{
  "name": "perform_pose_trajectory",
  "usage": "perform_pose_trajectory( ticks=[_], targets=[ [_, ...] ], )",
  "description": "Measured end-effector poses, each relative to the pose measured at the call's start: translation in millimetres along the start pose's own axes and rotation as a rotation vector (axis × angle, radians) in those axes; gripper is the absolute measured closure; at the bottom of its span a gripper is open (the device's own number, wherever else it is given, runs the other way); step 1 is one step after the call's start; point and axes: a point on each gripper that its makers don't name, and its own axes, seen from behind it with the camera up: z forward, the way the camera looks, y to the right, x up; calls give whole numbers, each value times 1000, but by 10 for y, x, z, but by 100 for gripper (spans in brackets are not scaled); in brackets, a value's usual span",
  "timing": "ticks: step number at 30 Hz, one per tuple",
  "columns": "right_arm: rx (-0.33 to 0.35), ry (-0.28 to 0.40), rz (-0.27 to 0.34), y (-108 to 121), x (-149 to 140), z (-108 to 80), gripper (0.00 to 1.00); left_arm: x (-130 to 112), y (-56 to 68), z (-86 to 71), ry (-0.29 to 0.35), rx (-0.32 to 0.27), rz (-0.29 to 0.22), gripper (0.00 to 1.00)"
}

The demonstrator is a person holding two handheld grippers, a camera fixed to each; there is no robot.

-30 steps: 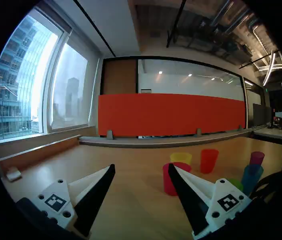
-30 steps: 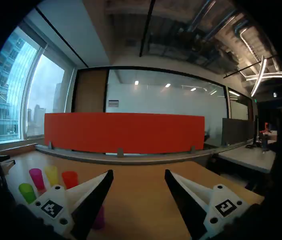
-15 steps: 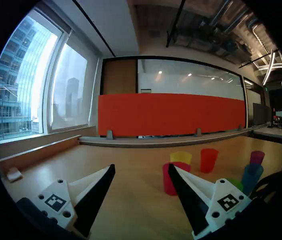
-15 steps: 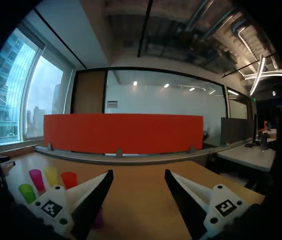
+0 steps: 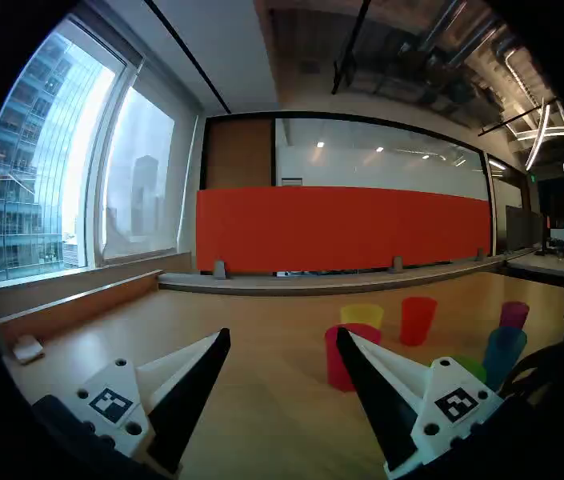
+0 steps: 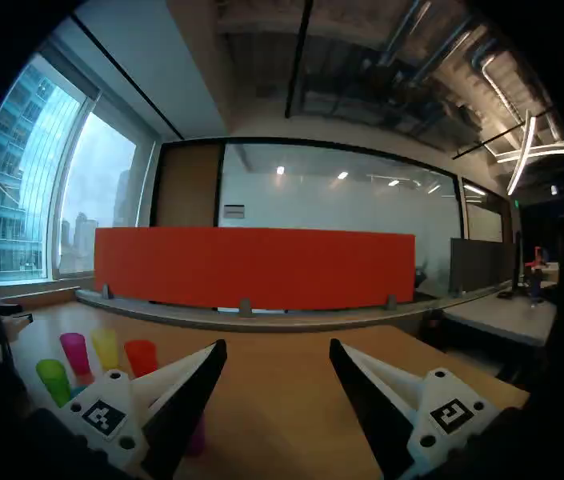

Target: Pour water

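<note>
Green cup [image 5: 470, 368] mostly hidden, purple cup [image 6: 196, 436] half covered

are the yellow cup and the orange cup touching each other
Apart. In the left gripper view a strip of bare table shows between the yellow cup and the orange cup.

Orange partition [image 5: 342, 228], yellow cup [image 5: 362, 314]

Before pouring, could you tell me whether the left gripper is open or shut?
Open: the left gripper has its fingers apart, holding nothing.
</note>
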Motion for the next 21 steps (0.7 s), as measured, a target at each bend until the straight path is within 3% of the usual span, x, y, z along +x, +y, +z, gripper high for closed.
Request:
perform_pose_trajectory(
  ticks=[21],
  targets=[
    [59,40,17,-99,-361,199,0,-3,-7,3,0,0,0,1]
  ],
)
